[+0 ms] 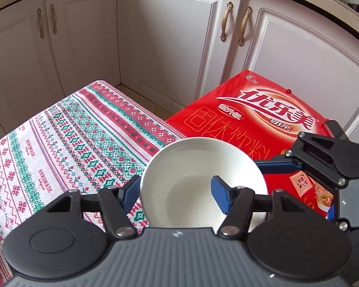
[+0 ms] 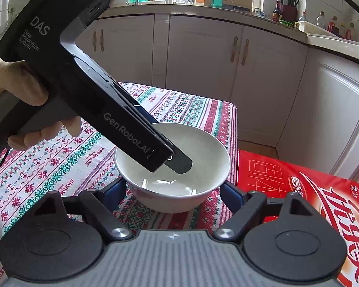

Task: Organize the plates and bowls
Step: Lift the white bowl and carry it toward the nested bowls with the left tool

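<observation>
**One white bowl, left tongs astride its rim**

Item: white ceramic bowl [image 2: 172, 167], count one. It sits upright at the corner of the worktop [image 1: 67, 129], on the patterned cloth [image 2: 59, 157], close to the edge that borders the red carton [image 2: 299, 191]. A little clear liquid appears to pool in its bottom. No plates in either view.

Left tongs [image 1: 176, 191]: one blue pad [image 1: 129, 192] lies outside the near wall, the other [image 1: 221, 197] inside the basin, so the rim runs between them. The pads stand apart with a gap wider than the wall; I judge them not yet clamped. In the right wrist view this tool reaches down into the bowl from the upper left, my left hand [image 2: 24, 95] on its handle.

Right tongs [image 2: 173, 191]: spread wide, empty, the bowl directly ahead and between the finger lines, just beyond the tips.

Deciding relation: the bowl is round, no long axis; the left tongs are nearer, already on the rim.

Surroundings: red carton, one; white cabinet doors [image 1: 179, 35] behind, several.
</observation>
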`<state>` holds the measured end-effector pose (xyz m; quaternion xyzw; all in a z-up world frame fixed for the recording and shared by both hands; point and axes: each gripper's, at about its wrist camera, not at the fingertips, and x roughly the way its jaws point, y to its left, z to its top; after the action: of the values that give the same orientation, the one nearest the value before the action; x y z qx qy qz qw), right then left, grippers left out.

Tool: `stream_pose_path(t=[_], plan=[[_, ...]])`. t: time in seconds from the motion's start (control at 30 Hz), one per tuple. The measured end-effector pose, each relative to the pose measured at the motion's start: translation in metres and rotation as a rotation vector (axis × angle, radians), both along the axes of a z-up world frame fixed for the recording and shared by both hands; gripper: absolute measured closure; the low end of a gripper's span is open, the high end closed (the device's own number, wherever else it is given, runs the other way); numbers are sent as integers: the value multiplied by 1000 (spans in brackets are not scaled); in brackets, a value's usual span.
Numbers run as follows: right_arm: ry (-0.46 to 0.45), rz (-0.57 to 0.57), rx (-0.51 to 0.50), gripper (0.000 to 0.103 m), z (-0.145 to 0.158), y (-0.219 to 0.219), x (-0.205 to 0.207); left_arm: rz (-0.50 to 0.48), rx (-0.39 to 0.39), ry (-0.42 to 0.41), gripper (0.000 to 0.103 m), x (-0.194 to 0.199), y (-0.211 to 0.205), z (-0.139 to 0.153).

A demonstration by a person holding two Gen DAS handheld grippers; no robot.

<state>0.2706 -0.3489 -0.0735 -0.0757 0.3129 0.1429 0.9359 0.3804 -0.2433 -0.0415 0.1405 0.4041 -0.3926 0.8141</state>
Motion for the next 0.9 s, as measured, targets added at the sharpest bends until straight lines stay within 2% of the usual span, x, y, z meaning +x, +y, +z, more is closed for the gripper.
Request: stream_pose_path(t=[0.43, 0.9], plan=[[17, 0, -10, 15, 4, 6, -6, -25, 12, -2, 41, -12, 2, 7], [19, 24, -3, 15, 35, 15, -43, -44, 5, -19, 41, -52, 17, 36]])
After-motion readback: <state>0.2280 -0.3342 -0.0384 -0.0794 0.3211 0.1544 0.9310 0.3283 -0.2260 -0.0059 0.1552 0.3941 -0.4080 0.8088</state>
